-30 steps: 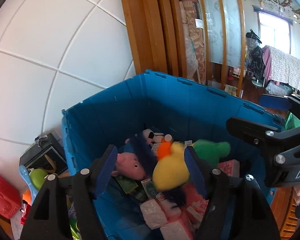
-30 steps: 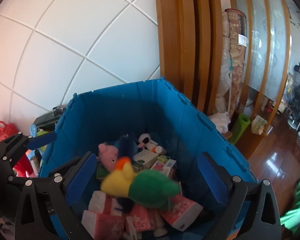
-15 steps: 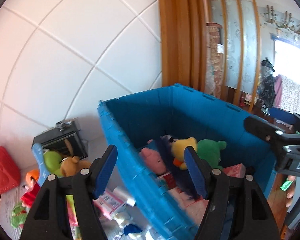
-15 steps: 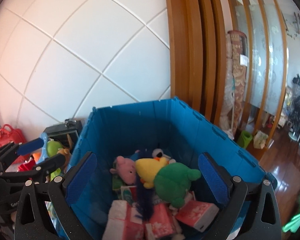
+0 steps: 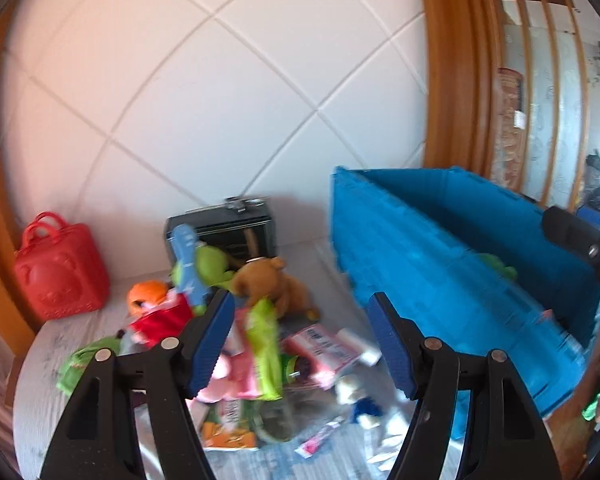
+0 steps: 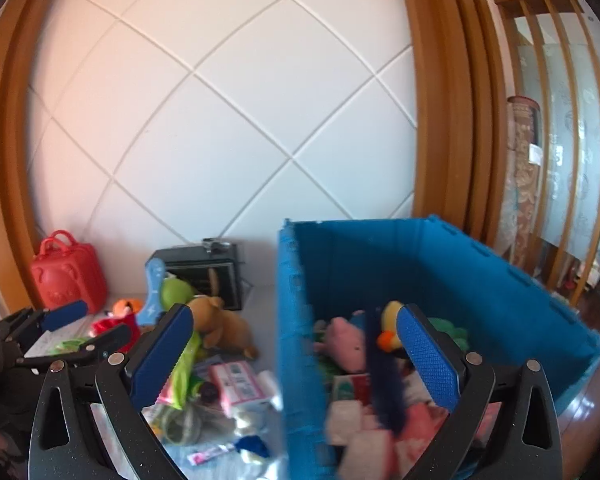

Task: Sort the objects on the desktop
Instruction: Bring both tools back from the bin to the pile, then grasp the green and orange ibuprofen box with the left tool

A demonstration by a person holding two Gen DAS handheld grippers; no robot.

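Desktop objects, unsorted heap: they lie on my grey tabletop [image 5: 40, 364], left of the bin. Brown plush bear [image 5: 274, 284] at the far side of the heap, touching a green plush [image 5: 212, 262] and a blue toy paddle [image 5: 186, 264]. Orange-headed doll in red [image 5: 156, 308] to the left. Lime-green packet [image 5: 266, 344] in the middle, a pink-and-white carton [image 5: 324, 350] just right of it, an orange packet [image 5: 230, 432] and a small pink tube [image 5: 320, 438] nearer to me. All somewhat blurred.

Blue crate [image 6: 500, 280]: on the right, touching the heap's edge. Contents: pink pig plush [image 6: 346, 340], yellow bird plush with orange beak [image 6: 388, 320], green plush behind my right finger, a dark blue fuzzy strip [image 6: 384, 376], pink and white cartons [image 6: 360, 412].

My left gripper [image 5: 300, 344]: fingers apart, nothing between them, over the heap. My right gripper [image 6: 292, 356]: fingers apart, empty, straddling the crate's near-left wall.

Far edge of the table: red plastic case with handles [image 5: 60, 268] at left; black box with a metal latch [image 5: 224, 228] against the wall.

Room: white wall panelling with diagonal grooves [image 6: 220, 120], framed in curved brown wood [image 6: 440, 100]. Right of it, a wooden slatted screen with frosted panels [image 6: 556, 120], a rolled patterned rug [image 6: 522, 184] and glossy wooden flooring [image 6: 596, 400].
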